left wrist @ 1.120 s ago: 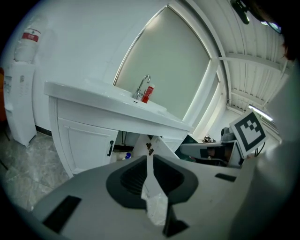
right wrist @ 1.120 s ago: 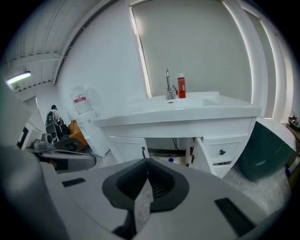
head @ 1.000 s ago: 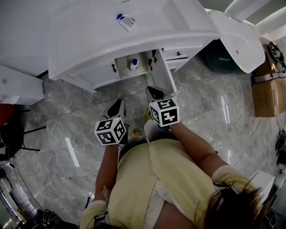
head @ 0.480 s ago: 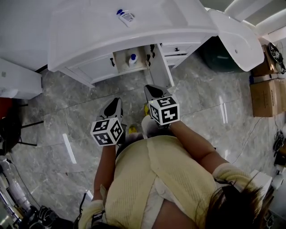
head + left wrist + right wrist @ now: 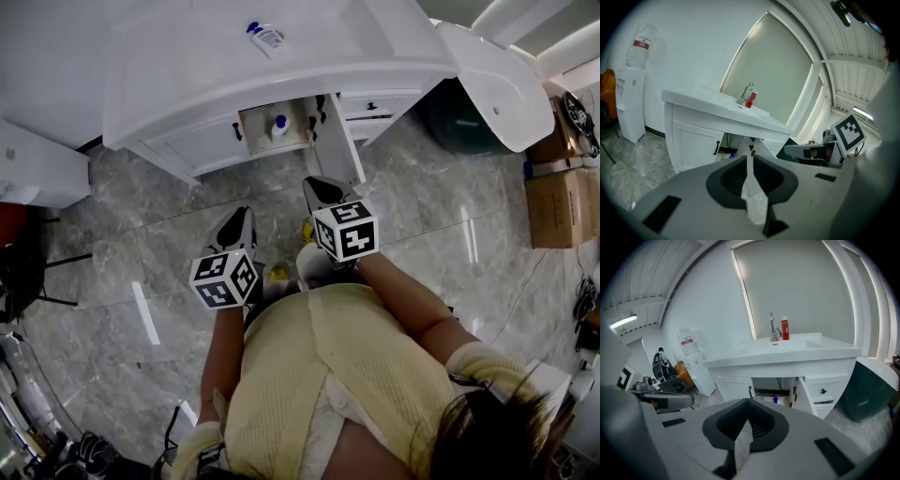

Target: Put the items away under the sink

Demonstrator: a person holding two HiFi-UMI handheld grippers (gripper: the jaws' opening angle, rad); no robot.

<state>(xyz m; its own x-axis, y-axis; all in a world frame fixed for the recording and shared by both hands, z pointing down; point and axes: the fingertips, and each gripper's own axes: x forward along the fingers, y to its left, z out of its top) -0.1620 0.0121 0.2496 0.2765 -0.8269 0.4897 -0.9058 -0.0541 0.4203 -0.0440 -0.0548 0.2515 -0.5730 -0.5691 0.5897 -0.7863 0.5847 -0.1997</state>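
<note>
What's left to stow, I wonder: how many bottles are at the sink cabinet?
2: a red bottle on the countertop by the faucet, a white bottle inside the open cabinet. Others may be hidden.

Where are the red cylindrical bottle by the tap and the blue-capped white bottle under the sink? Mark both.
Red cylindrical bottle (image 5: 785, 329): right gripper view, on its body.
Blue-capped white bottle (image 5: 278, 129): head view, on its white body.
</note>
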